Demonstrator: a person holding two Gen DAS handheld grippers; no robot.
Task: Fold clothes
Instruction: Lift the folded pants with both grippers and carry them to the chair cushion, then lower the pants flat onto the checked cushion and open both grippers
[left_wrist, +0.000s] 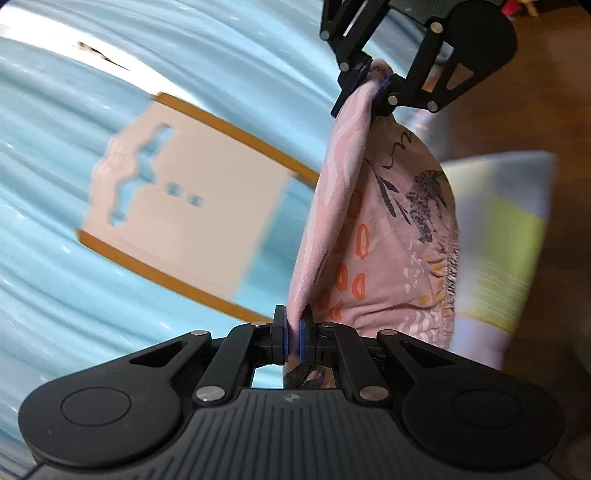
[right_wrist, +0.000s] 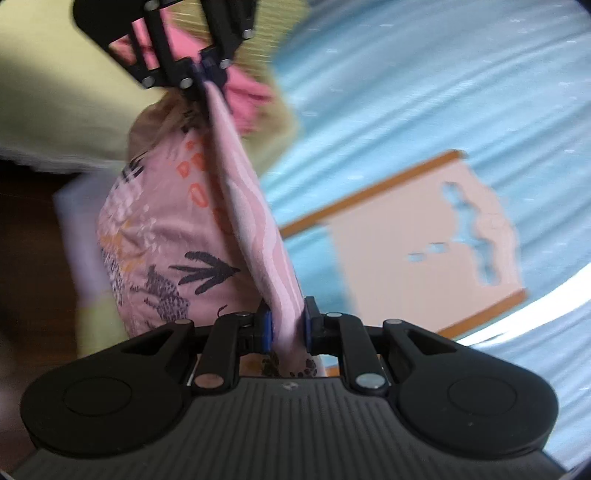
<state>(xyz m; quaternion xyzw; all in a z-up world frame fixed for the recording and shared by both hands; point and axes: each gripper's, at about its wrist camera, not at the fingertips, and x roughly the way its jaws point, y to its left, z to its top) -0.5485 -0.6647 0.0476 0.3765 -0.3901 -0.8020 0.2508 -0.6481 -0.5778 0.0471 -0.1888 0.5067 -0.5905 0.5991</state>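
A pink printed garment (left_wrist: 391, 236) with leopards, leaves and orange marks hangs stretched between my two grippers above the bed. My left gripper (left_wrist: 294, 339) is shut on one edge of it. My right gripper (left_wrist: 373, 79) shows at the top of the left wrist view, shut on the other end. In the right wrist view my right gripper (right_wrist: 288, 328) is shut on the garment (right_wrist: 177, 236), and my left gripper (right_wrist: 205, 74) pinches the far end at the top.
A light blue sheet (left_wrist: 74, 295) covers the bed, with a beige folding board (left_wrist: 184, 206) edged in brown lying on it. A yellow-green and lilac pillow (left_wrist: 498, 251) lies at the side by dark wooden floor (left_wrist: 554, 110). Pink cloth (right_wrist: 243, 92) lies behind.
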